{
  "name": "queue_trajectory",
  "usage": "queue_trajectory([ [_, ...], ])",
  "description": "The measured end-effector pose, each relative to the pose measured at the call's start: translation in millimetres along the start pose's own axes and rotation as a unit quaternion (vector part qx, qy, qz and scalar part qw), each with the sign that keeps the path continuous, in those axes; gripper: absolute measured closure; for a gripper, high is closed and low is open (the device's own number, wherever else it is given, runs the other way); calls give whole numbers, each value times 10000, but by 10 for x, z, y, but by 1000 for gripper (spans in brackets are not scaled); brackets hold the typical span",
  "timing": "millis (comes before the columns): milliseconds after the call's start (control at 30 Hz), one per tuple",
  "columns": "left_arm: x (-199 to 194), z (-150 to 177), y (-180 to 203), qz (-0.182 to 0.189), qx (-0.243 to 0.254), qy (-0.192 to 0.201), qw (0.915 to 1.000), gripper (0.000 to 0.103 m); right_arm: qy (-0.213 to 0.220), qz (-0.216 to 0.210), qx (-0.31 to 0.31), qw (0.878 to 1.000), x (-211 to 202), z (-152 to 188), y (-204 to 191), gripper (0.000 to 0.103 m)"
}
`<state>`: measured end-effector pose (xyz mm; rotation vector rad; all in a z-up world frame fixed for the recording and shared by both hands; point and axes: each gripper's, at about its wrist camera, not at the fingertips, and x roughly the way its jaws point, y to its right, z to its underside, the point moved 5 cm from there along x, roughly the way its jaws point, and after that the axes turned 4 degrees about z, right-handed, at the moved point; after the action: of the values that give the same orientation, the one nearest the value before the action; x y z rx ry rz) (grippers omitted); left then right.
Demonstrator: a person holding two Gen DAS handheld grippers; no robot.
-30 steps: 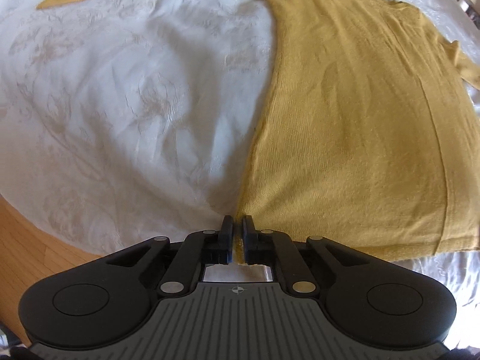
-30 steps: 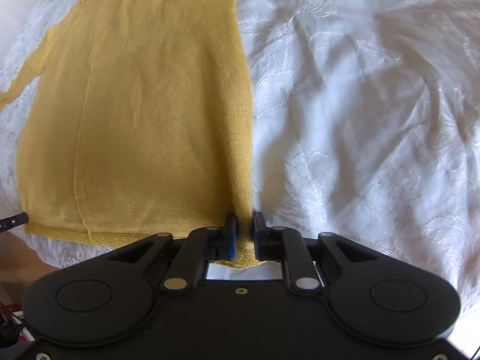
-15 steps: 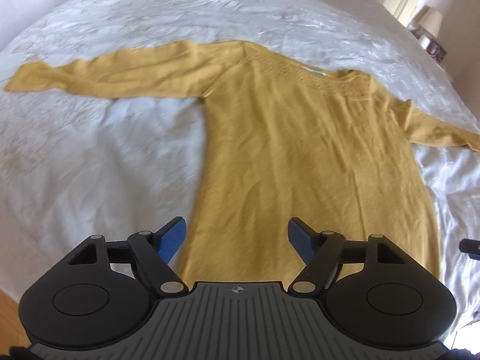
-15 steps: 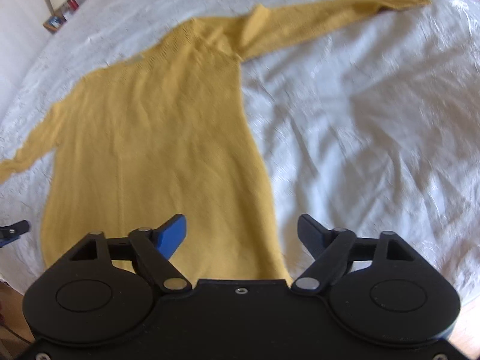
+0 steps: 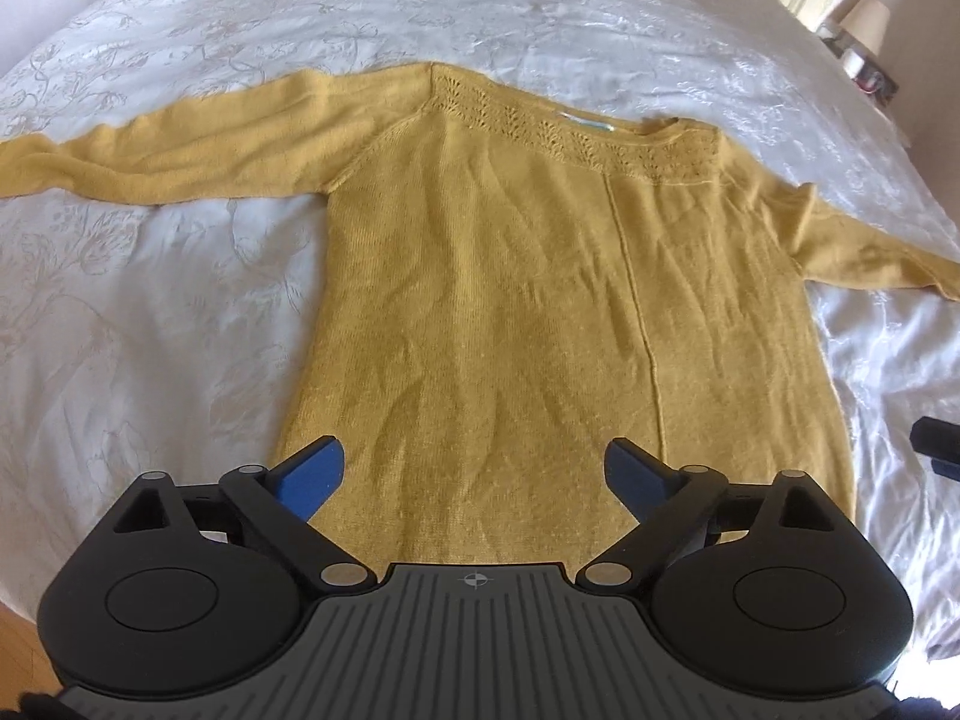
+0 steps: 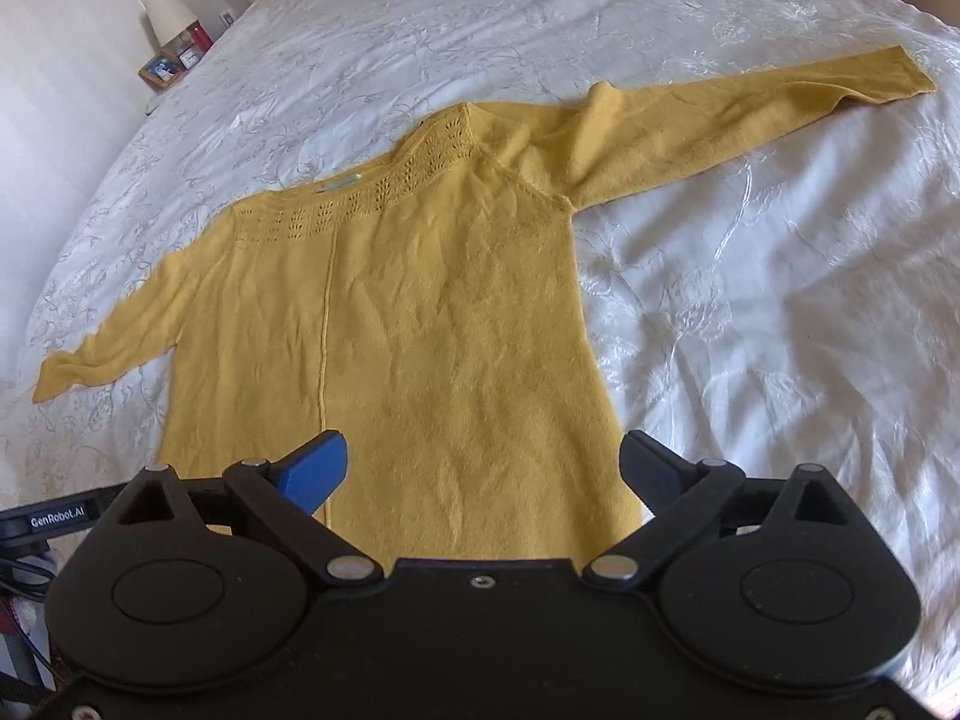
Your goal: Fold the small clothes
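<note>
**Mustard sweater spread flat, both grippers parted above its hem**

Left wrist view: a mustard-yellow knit sweater point(image 5: 540, 312) lies flat and face up on a white bedspread point(image 5: 150, 330) with a raised floral pattern and soft creases. The knit is fine and lightly wrinkled, with an openwork lace band across the neckline and a thin raised seam running down the body. Both sleeves stretch out sideways, the one at the picture's left longer and nearly straight. The left gripper point(image 5: 474, 471) hovers over the hem with its jaws spread wide and nothing between them; the blue-padded fingertips point(image 5: 312, 474) frame the lower middle of the sweater's body. A lamp point(image 5: 864, 21) stands at the far right corner.

Right wrist view: the same sweater point(image 6: 420, 324) fills the centre, its hem nearest the camera, one sleeve reaching up to the right across the bedspread point(image 6: 780, 300), the other bent toward the left edge. The right gripper point(image 6: 483, 468) is likewise wide apart and empty, its fingers straddling the lower right part of the body near the side edge. A lamp point(image 6: 168, 15) and a small picture frame point(image 6: 161, 69) sit beyond the bed at upper left.
</note>
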<state>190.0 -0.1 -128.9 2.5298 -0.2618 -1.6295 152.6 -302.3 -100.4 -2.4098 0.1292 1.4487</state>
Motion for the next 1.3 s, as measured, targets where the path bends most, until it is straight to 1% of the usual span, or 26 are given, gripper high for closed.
queue_trajectory([
  [67,28,-7,58,-149,-36,-30,9999,8,-31,-59,-22,10000,62,-83,123,1],
  [133,49,-27,130,-290,-104,-77,9995,8,-37,-77,-71,9999,120,-193,276,1],
  [300,107,-107,384,-511,-185,-127,9984,8,67,7,-86,9999,236,-527,742,1],
  [467,171,-203,686,-588,-327,-77,9977,8,356,333,-200,9986,252,-1040,1262,1],
  [567,222,-253,880,-573,-391,-72,9976,8,556,514,-280,9967,215,-1380,1549,1],
  [733,275,-332,1175,-555,-309,-37,9980,8,857,928,-533,9906,156,-1938,2007,1],
  [833,307,-375,1286,-606,-241,-28,9979,8,936,1177,-524,9872,175,-2215,2286,1],
  [967,359,-417,1351,-691,-220,-52,9974,8,911,1436,-428,9845,291,-2412,2599,1],
  [1133,403,-456,1368,-807,-211,-114,9965,8,658,1559,-96,9855,564,-2429,2892,1],
  [1233,410,-471,1353,-890,-207,-144,9957,8,507,1382,404,9883,713,-2387,3065,1],
  [1300,401,-477,1327,-945,-209,-144,9952,8,534,1225,691,9886,750,-2369,3130,0],
])
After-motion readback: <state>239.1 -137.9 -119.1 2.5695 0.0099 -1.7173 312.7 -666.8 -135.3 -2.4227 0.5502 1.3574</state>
